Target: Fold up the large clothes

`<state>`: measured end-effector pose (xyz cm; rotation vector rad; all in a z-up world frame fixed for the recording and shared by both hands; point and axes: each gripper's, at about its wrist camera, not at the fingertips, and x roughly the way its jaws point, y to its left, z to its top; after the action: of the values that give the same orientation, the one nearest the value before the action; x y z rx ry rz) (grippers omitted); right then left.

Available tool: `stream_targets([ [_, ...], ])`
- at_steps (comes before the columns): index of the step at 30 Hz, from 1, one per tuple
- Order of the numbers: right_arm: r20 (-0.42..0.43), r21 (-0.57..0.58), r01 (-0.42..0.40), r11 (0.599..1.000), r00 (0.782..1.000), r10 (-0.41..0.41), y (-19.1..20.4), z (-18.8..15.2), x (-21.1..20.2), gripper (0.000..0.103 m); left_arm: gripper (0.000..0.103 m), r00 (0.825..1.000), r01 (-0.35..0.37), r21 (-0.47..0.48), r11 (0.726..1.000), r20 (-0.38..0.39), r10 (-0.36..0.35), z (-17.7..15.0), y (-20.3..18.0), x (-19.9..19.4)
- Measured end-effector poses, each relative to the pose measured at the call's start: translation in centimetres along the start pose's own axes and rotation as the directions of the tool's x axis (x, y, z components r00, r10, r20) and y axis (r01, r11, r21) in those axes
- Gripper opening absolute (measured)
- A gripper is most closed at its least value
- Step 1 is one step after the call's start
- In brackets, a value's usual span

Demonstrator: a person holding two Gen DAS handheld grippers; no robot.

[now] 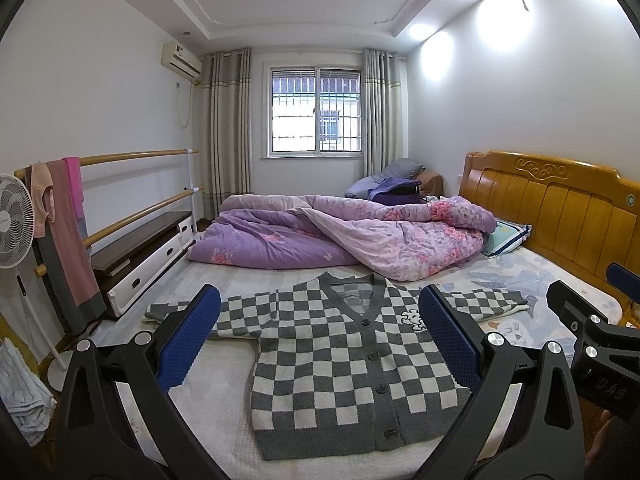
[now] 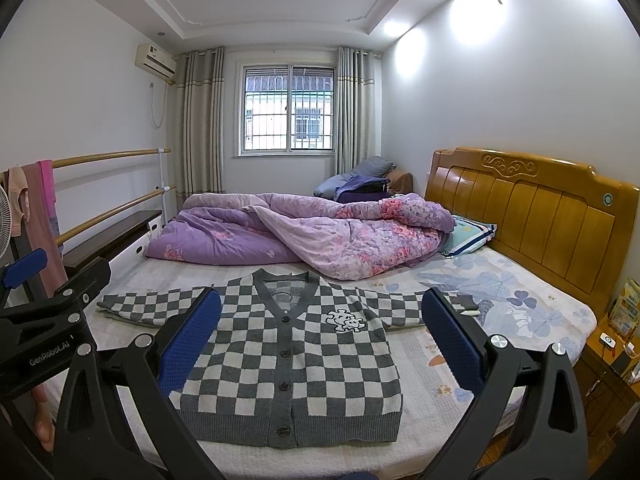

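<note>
A grey and white checked cardigan [image 1: 340, 364] lies flat and buttoned on the bed, both sleeves spread sideways, hem toward me. It also shows in the right wrist view [image 2: 296, 364]. My left gripper [image 1: 320, 340] is open and empty, held above the cardigan's near half. My right gripper [image 2: 320, 340] is open and empty, held above the cardigan's hem and right side. The right gripper's body shows at the right edge of the left wrist view [image 1: 600, 344]; the left gripper's body shows at the left edge of the right wrist view [image 2: 44, 320].
A crumpled purple floral quilt [image 1: 340, 236] lies across the bed behind the cardigan. A wooden headboard [image 1: 560, 208] stands at right with a pillow [image 1: 506, 238]. At left are a rail with hanging clothes [image 1: 64, 232], a fan [image 1: 12, 220] and a low cabinet [image 1: 140, 256]. A nightstand [image 2: 612, 364] stands at right.
</note>
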<state>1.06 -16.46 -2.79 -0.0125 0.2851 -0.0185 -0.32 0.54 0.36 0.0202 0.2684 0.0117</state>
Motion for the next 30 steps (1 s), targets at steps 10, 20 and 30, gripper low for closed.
stream_targets([
  [10, -0.041, 0.015, -0.011, 1.000, 0.999, 0.011, -0.3, -0.3, 2.8, 0.096, 0.099, 0.999, -0.010, 0.018, 1.000, -0.043, 0.010, -0.7, 0.0, 3.0],
  [20, -0.138, 0.005, -0.005, 1.000, 0.990, 0.006, -0.1, -1.5, 10.5, 0.096, 0.099, 0.990, -0.015, 0.014, 1.000, -0.143, 0.017, -2.6, 0.5, 11.1],
  [30, -0.255, 0.028, -0.066, 0.997, 0.964, 0.071, 1.6, -4.6, 26.9, 0.096, 0.099, 0.965, -0.050, -0.026, 0.998, -0.259, 0.041, -6.3, 3.5, 27.3],
])
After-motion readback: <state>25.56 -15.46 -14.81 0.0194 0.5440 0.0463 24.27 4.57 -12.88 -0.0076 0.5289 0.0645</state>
